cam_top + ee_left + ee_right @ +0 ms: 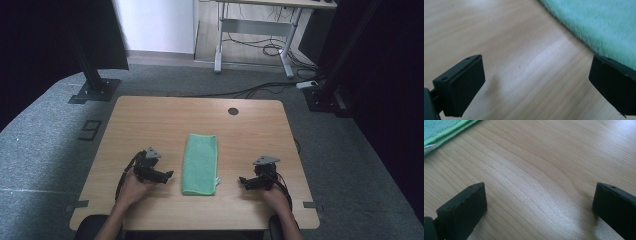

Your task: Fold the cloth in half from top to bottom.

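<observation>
Where carpet spreads, wooden table (150,120)

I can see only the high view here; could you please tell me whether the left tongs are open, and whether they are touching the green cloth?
Observer: In the left gripper view, the left tongs are open, with bare table between the jaws; the green cloth lies just ahead of them, not gripped.
Operator: Thank you. And the right tongs, please?
Observer: The right gripper view shows the right tongs open too, with nothing between them but wood grain.
Operator: Is the cloth a single layer?
Observer: No, it looks folded: the right gripper view shows stacked zigzag-cut edges at its corner, with a small white tag poking out.
</observation>
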Tool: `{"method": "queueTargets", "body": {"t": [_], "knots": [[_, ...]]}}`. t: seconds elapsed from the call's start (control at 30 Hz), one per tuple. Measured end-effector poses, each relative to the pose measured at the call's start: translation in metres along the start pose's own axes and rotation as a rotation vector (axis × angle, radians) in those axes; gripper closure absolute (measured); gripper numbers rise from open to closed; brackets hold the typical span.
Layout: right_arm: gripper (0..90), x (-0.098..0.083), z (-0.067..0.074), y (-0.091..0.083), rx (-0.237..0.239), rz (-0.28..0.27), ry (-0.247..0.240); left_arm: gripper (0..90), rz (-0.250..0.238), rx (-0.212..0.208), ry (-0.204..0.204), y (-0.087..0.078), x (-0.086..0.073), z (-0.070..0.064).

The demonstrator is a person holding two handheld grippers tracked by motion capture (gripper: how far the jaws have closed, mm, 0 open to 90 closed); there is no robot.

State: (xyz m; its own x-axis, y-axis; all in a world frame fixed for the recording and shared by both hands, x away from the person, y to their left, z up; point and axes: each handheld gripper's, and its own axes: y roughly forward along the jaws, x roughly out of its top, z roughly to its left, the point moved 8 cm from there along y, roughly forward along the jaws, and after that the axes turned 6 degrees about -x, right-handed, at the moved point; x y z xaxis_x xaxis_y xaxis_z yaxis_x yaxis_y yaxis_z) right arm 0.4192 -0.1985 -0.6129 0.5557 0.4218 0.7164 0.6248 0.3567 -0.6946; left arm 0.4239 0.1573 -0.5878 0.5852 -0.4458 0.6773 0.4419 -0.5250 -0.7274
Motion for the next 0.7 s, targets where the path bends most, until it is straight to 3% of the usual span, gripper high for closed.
{"method": "queueTargets", "body": {"t": [0.4,0.57,0.7], "knots": [[0.0,0.000,0.000,0.000,-0.003,0.001,0.003,0.0,-0.019,-0.014,0.031,0.023,0.034,-0.012],[0.0,0.000,0.000,0.000,-0.003,0.001,0.003,0.0,-0.007,0.020,0.050,0.034,0.041,-0.012],[0.0,0.000,0.000,0.000,-0.003,0.001,0.003,0.3,0.004,0.036,0.029,0.042,0.039,-0.004]]}}
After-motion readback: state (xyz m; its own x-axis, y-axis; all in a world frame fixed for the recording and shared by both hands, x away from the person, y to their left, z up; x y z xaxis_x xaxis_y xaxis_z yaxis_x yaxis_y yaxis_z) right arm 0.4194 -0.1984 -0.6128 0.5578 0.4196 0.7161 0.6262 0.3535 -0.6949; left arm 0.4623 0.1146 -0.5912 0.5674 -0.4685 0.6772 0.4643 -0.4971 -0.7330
